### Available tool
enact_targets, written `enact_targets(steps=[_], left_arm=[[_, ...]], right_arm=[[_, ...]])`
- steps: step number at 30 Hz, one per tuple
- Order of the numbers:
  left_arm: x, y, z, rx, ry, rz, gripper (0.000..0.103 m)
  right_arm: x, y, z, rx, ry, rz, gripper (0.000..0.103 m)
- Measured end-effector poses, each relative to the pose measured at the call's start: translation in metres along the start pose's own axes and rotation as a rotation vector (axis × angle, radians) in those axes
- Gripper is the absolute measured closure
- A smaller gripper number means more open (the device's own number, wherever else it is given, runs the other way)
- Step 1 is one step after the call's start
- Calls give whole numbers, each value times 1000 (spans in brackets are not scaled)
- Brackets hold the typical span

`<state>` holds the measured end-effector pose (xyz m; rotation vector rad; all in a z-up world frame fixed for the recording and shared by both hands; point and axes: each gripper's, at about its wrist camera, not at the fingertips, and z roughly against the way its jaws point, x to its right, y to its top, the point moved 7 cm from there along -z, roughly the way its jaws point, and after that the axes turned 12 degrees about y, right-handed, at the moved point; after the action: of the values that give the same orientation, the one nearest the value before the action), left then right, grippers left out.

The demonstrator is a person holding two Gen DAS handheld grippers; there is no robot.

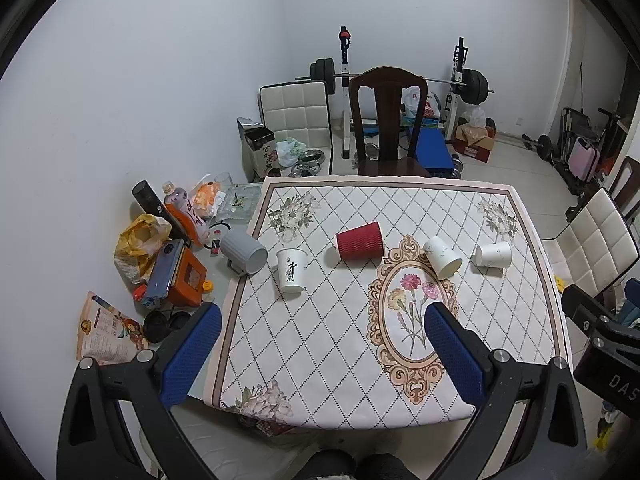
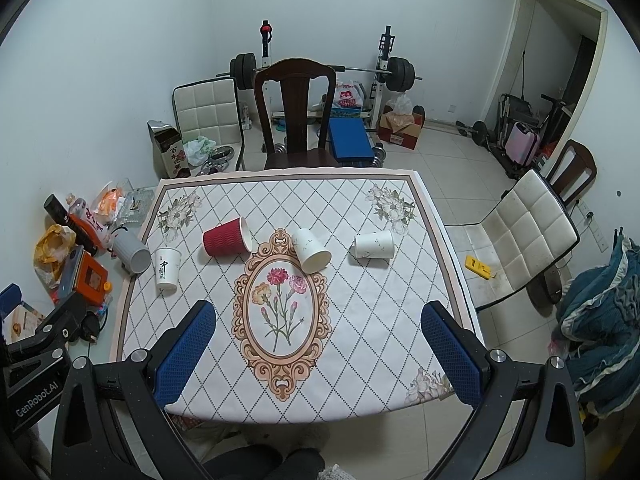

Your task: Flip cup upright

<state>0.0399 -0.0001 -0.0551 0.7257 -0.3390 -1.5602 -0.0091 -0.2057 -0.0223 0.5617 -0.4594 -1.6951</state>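
Observation:
Several cups sit in a row on the patterned tablecloth (image 1: 320, 340). A grey ribbed cup (image 1: 245, 254) lies on its side at the cloth's left edge. A white cup with black writing (image 1: 291, 270) stands mouth down. A red ribbed cup (image 1: 359, 241) and two white marbled cups (image 1: 442, 257) (image 1: 493, 254) lie on their sides. They also show in the right wrist view: grey (image 2: 132, 255), written (image 2: 166, 269), red (image 2: 227, 237), marbled (image 2: 310, 250) (image 2: 373, 245). My left gripper (image 1: 320, 324) and right gripper (image 2: 318, 320) are open and empty, above the near edge, apart from all cups.
Clutter lies left of the cloth: bottles (image 1: 186, 210), an orange box (image 1: 186, 282) and a yellow bag (image 1: 138, 246). A dark wooden chair (image 1: 388, 120) stands at the far side, a white padded chair (image 2: 516, 236) at the right. Weights stand behind.

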Motion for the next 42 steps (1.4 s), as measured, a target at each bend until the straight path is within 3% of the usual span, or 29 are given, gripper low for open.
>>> enact_targets(steps=[7, 12, 18, 27, 35, 42], left_arm=[[12, 5, -2, -18, 2, 12, 0], [22, -2, -26, -55, 11, 40, 0], [38, -24, -80, -147, 30, 57, 0], [72, -43, -170, -301, 11, -39, 0], [98, -25, -252, -348, -3, -200, 0], [125, -2, -312, -241, 61, -535, 0]], right_arm=[[0, 1, 0, -5, 3, -3, 0], [10, 2, -17, -41, 12, -14, 0], [37, -16, -82, -165, 29, -41, 0], [65, -62, -201, -369, 24, -103, 0], [73, -82, -301, -492, -19, -182, 0], [71, -77, -357, -564, -55, -198, 0]])
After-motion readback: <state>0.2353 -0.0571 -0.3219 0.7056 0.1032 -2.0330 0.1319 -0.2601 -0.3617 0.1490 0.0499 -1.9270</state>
